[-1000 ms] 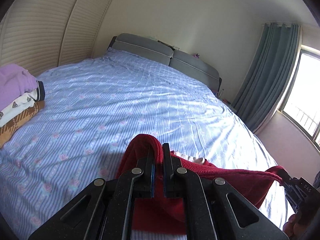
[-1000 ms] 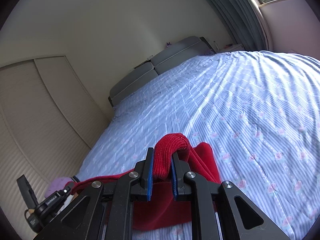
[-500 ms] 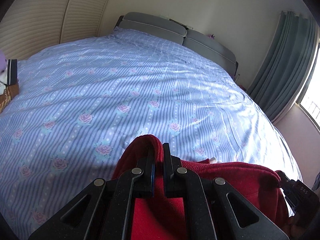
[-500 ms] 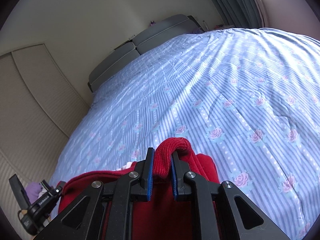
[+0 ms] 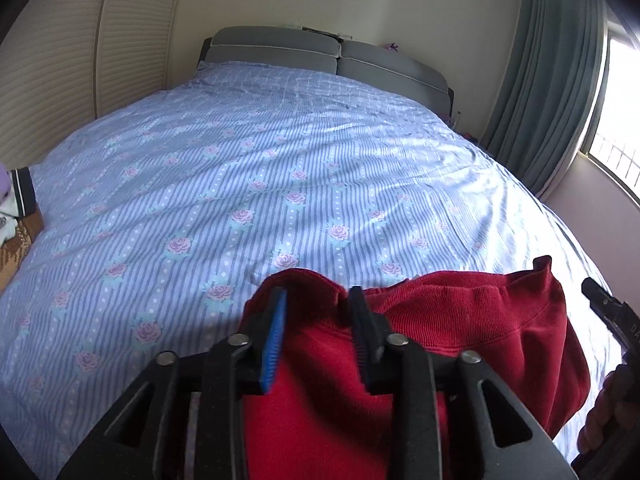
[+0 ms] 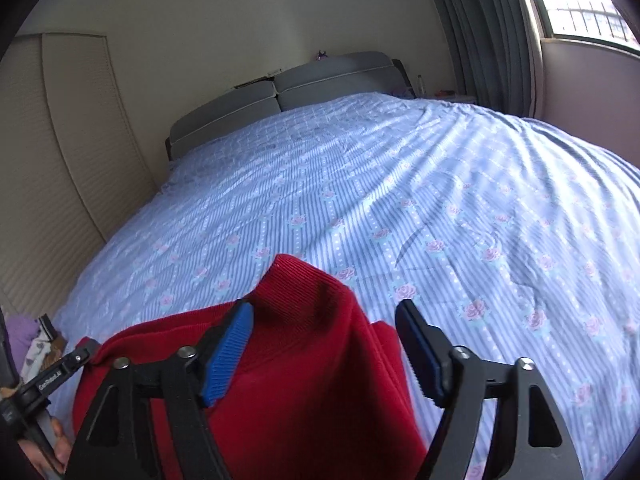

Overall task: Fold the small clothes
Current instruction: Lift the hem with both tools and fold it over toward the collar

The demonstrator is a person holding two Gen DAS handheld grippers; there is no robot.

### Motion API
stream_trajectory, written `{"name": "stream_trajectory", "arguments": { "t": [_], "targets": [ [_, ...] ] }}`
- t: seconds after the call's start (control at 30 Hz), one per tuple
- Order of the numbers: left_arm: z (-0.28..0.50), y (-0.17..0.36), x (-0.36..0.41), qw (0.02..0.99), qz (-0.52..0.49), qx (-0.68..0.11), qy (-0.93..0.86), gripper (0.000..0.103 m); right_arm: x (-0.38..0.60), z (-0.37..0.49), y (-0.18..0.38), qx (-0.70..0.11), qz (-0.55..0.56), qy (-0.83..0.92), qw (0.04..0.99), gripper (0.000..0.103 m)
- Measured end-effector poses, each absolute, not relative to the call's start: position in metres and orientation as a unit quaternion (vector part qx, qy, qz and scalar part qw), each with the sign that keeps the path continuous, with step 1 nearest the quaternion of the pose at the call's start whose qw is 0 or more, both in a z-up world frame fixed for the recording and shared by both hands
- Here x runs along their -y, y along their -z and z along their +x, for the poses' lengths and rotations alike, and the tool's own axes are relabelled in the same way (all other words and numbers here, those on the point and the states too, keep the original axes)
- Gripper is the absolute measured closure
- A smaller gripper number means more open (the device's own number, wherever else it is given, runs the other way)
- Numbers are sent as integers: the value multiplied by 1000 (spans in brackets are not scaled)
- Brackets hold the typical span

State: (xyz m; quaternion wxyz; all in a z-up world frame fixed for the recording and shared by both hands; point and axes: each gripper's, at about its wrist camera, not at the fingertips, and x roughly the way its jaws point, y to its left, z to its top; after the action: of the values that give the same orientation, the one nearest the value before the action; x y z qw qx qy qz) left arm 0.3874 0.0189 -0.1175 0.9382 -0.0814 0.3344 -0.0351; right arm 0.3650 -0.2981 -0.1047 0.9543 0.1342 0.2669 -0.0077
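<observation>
While "GenRobot.AI" marks the left tongs [image 6: 60, 372], both tongs, right tongs [image 6: 324, 344] included, gape over the red garment [image 6: 304, 380].

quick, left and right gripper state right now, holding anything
Left gripper: open, holding nothing; the red garment lies between its spread fingers.
Right gripper: open, holding nothing; the garment's edge sits loose between its fingers.

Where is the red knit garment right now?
The red knit garment lies on the blue floral bedsheet at the near edge of both views, between the open left tongs and right tongs.

"GenRobot.AI" on left hand-held gripper [image 6: 60, 376]; partial "DA" on right hand-held gripper [image 5: 624, 320].
</observation>
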Motion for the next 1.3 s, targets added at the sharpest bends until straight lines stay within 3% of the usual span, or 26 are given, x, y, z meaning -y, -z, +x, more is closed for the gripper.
{"name": "stream_trajectory", "arguments": {
  "t": [0.03,0.07,0.47,0.53,0.6,0.63,0.7,0.77,0.97,1.2,1.3],
  "targets": [
    [383,114,-22,942,-78,-325,29,38,299,358,100,-253,122,9,960,19],
    [382,112,-25,944,-77,-320,26,36,300,355,96,-250,108,10,962,19],
    [425,135,-17,913,-35,-396,87,36,288,390,114,-317,13,-17,948,22],
    [429,140,-17,909,-34,-405,91,40,289,403,124,-348,11,-21,937,33],
    [429,142,-17,910,-31,-403,95,59,292,411,134,-376,25,-32,926,57],
    [429,143,-16,909,-26,-405,96,74,293,413,138,-386,31,-45,921,61],
    [428,143,-17,909,-21,-406,97,81,292,413,143,-390,25,-54,919,85],
    [427,139,-21,913,-34,-397,90,84,293,410,141,-384,35,-58,921,89],
    [425,129,-24,928,-52,-364,57,87,304,395,113,-327,89,-40,940,90],
    [437,151,-22,915,-54,-396,54,85,306,418,150,-388,93,-14,917,90],
    [429,142,-20,922,-51,-380,48,77,299,413,147,-375,71,-5,925,84]
  ]
}}
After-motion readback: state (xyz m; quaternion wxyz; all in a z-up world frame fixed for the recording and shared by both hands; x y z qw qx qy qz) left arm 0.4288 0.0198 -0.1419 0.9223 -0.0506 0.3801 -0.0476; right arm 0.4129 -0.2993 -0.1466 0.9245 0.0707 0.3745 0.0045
